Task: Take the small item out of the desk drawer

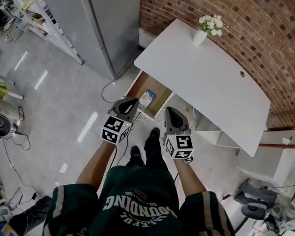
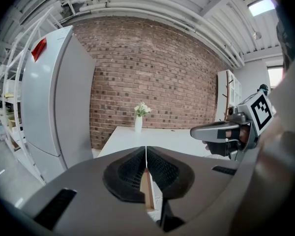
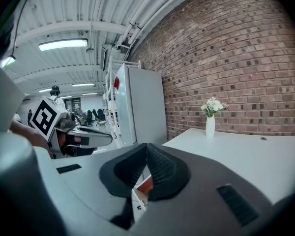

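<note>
The left tongs (image 1: 132, 102) are closed tight on nothing, and the right tongs (image 1: 169, 110) likewise have their pads together and empty. Both hang just short of the front of the drawer (image 1: 161, 93), the left close by its front edge and the right off to one side of it. The drawer stands pulled out from under a corner of the white desk (image 1: 201, 77). The small item (image 1: 147, 98) lies flat on the drawer's wooden bottom, toward the front end. It looks like a thin packet with blue print, so I judge it light, probably a little bendy and perhaps slick-faced, and unlikely to suffer from a firm pinch. Lying flat, it offers no upright side, so the likely hold is across one edge, with a pad slid under it, or after nudging it against a drawer wall to tip it up; the tongs would have to open first
</note>
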### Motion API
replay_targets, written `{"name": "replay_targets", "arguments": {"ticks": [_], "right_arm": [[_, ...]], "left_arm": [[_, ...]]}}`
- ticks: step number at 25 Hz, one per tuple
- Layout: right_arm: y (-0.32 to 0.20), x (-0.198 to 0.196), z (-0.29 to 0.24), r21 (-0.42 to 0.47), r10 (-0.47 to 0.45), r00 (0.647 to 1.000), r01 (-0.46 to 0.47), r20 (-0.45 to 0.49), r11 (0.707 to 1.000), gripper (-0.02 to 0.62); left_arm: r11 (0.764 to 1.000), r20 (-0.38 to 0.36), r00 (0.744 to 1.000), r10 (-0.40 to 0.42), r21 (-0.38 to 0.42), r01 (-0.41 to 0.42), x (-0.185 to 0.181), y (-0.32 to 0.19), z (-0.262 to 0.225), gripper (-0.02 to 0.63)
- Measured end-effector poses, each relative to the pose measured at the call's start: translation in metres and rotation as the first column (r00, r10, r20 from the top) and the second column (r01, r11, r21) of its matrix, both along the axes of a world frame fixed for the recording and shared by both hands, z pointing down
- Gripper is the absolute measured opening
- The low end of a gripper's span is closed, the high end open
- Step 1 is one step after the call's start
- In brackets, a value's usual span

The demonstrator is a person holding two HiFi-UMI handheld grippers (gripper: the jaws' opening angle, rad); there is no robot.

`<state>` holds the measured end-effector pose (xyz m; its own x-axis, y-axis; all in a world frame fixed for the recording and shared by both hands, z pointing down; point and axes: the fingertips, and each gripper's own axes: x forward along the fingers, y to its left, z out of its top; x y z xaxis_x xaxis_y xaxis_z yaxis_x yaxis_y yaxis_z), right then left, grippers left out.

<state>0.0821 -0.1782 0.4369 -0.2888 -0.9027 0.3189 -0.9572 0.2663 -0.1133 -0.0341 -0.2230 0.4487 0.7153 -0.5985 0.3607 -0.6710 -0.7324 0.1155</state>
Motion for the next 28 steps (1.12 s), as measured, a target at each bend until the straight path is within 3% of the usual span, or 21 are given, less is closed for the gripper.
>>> {"name": "replay_targets", "arguments": {"ticks": [11, 28], "right_arm": [[-0.019, 0.019, 0.038, -0.081, -0.007, 1.000, 0.010, 0.029, 0.997, 0.025], [-0.053, 0.022, 0.106, -0.177, -0.097, 0.994, 0.103, 0.042, 0.979, 0.025]], "left_arm": [[0.997, 0.051, 0.999, 0.011, -0.081, -0.006, 0.017, -0.019, 0.050, 0.021], [0.985, 0.100, 0.994, 0.042, -0.169, -0.025, 0.042, -0.040, 0.129, 0.023]]}}
